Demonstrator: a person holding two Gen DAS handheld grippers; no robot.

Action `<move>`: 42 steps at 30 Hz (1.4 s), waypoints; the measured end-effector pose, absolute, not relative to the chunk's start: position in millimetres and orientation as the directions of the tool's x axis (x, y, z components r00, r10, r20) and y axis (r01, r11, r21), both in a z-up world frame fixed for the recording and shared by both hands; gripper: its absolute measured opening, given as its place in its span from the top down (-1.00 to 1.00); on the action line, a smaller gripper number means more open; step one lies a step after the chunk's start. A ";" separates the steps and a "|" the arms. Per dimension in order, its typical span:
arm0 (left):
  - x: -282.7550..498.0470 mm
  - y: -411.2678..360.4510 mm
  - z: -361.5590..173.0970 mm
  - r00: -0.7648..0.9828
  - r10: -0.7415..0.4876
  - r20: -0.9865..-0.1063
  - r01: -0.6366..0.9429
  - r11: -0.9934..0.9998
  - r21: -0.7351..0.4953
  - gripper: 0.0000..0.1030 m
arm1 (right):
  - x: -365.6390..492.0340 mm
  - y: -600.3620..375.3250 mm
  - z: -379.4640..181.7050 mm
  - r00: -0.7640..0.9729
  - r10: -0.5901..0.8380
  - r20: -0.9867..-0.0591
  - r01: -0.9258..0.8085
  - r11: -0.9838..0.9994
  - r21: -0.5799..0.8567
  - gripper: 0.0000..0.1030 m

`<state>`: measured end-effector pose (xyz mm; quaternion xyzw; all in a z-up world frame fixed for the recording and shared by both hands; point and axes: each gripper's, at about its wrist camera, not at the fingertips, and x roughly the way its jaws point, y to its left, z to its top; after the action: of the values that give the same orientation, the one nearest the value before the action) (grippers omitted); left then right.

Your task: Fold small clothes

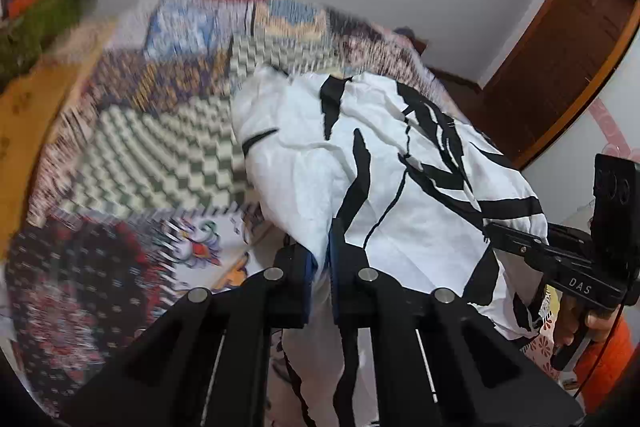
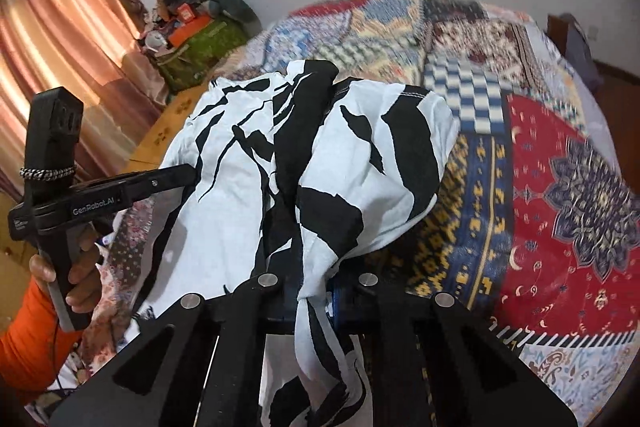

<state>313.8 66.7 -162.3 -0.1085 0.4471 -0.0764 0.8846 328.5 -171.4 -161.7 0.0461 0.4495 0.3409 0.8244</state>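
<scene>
Your black-and-white shirt [image 2: 320,155] hangs bunched above the patchwork bedspread [image 2: 540,187], pinched at two places. Your left tool [image 1: 320,263] is clamped on one fold, your right tool [image 2: 312,291] on another, jaws nearly closed on cloth.

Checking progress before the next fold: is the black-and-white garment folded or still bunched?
Bunched, not folded: the garment hangs crumpled between the left gripper and right gripper.

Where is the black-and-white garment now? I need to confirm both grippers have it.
The black-and-white garment fills the middle of both wrist views, pinched by the left gripper and right gripper, above the patchwork bedspread.
</scene>
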 end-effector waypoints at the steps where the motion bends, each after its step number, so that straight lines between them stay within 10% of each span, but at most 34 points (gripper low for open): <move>1: 307.9 68.4 -152.2 0.606 -0.223 -0.763 0.043 0.968 -0.249 0.87 | 325.7 -169.0 -155.1 0.369 0.610 -0.701 -0.528 0.758 0.382 0.84; 13: 252.6 126.3 -108.3 0.666 -0.143 -0.732 -0.017 0.978 -0.206 0.87 | 290.9 -106.0 -117.4 0.352 0.658 -0.665 -0.613 0.700 0.367 0.85; 28: 260.4 197.4 -225.1 0.459 -0.110 -0.882 -0.162 0.965 -0.204 0.82 | 286.1 -32.0 -196.9 0.192 0.586 -0.787 -0.571 0.719 0.396 0.80; 42: 224.9 182.7 -175.6 0.583 0.092 -0.807 -0.109 0.993 0.034 -0.12 | 272.0 -35.0 -136.1 0.379 0.540 -0.752 -0.671 0.720 0.179 0.25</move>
<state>224.9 182.7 -175.6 -0.0098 0.4532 0.0566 0.8896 272.0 -35.0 -136.1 -0.0779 0.4202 0.3662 0.8266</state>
